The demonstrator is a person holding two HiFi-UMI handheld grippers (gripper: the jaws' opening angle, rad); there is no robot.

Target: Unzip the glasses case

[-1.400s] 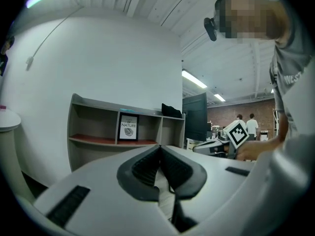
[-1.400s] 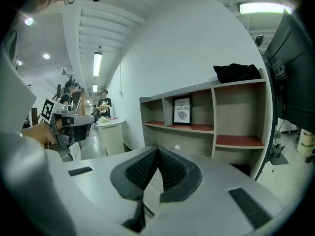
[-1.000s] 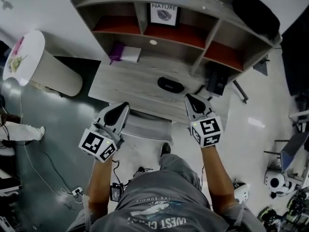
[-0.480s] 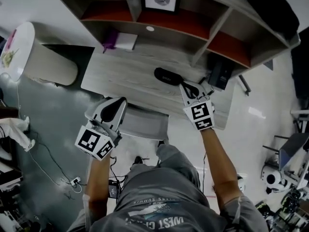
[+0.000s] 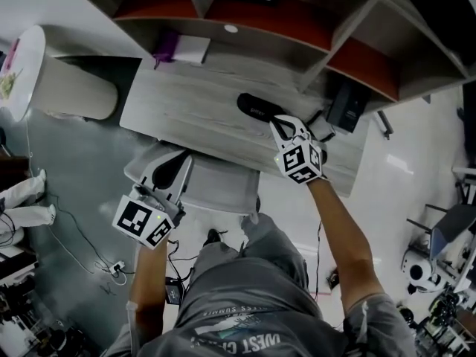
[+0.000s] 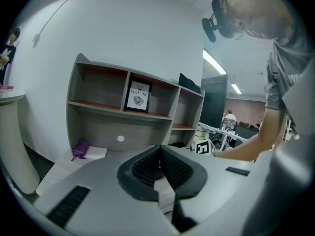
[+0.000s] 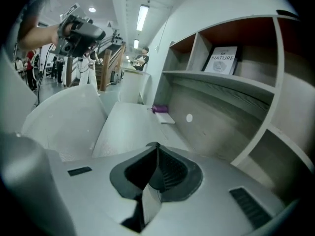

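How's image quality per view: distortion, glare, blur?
Head view: dim, muted colour, desk edges bowed, glare on the floor at right; glasses case legible. Left gripper view: heavy fisheye, dark corners, shelf unit curved, ceiling lights bright, left tool soft up close. Right gripper view: same fisheye, ceiling lamp blown out, slight overall softness.

Black oval glasses case [image 5: 255, 107], flat on the grey wooden desk [image 5: 186, 103], right of centre, towards the far edge, looks closed.
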